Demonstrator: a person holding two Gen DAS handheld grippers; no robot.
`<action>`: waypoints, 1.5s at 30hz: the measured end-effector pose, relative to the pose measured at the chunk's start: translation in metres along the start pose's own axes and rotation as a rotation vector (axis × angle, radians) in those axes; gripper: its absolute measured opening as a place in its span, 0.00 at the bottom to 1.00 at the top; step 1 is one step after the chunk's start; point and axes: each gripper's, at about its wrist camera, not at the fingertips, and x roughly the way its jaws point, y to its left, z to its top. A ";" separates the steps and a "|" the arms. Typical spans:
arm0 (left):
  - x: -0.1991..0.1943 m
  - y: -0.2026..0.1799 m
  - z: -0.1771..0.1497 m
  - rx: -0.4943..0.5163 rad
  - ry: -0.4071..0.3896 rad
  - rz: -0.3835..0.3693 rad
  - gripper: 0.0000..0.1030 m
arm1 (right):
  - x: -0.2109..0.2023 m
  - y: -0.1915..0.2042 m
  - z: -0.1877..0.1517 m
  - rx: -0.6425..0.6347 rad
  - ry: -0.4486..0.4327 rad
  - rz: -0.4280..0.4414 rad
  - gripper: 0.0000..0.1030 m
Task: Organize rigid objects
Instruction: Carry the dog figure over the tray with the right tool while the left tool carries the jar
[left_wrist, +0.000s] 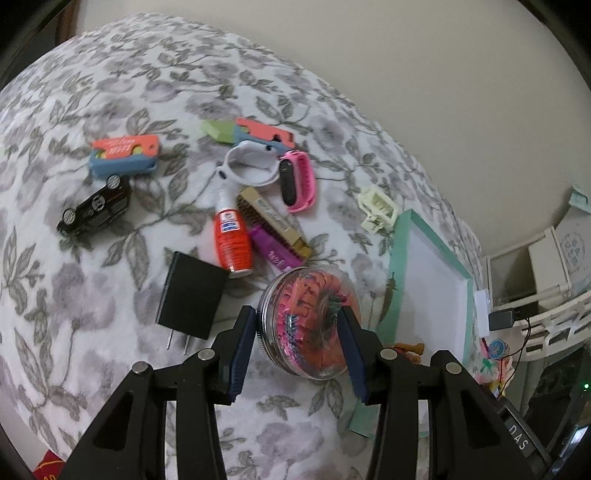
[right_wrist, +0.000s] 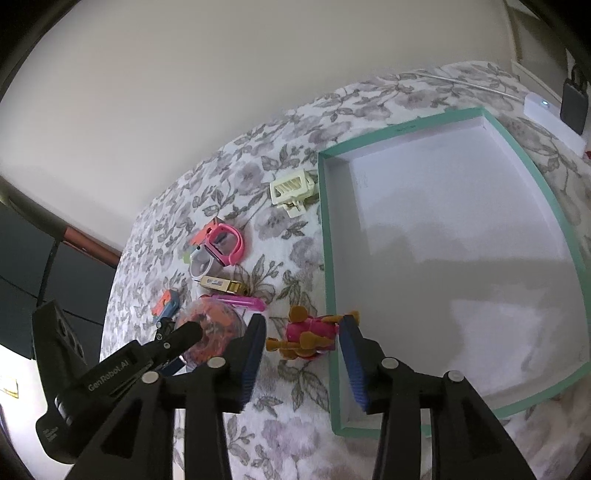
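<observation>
A clear round jar (left_wrist: 306, 321) full of coloured rubber bands sits tilted between my left gripper's (left_wrist: 295, 312) blue pads, which press on both its sides. The right wrist view shows the same jar (right_wrist: 212, 325) behind the left gripper's fingers (right_wrist: 184, 332), low over the floral bedspread. My right gripper (right_wrist: 303, 319) stands open around a pink toy with brown limbs (right_wrist: 314, 332) that lies on the bedspread against the left wall of the teal box (right_wrist: 325, 258). The box's white inside holds nothing. In the left wrist view the box (left_wrist: 397, 277) stands just right of the jar.
On the bedspread lie a black toy car (left_wrist: 96, 206), a black plug (left_wrist: 192, 295), a red glue bottle (left_wrist: 232, 240), a purple tube (left_wrist: 277, 253), a gold brush (left_wrist: 273, 221), a pink watch (left_wrist: 297, 181), a white ring (left_wrist: 251, 166) and a cream hair clip (left_wrist: 376, 208). A white shelf (left_wrist: 535, 295) stands beyond the bed.
</observation>
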 end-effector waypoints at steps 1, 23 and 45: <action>0.000 0.002 0.000 -0.006 -0.001 -0.001 0.46 | 0.001 0.000 0.000 -0.003 0.001 -0.002 0.48; 0.005 0.017 -0.002 -0.057 0.029 -0.022 0.46 | 0.047 0.019 -0.011 -0.157 0.102 -0.106 0.69; 0.018 0.026 0.000 -0.091 0.061 -0.015 0.46 | 0.075 0.046 -0.007 -0.248 0.131 -0.153 0.51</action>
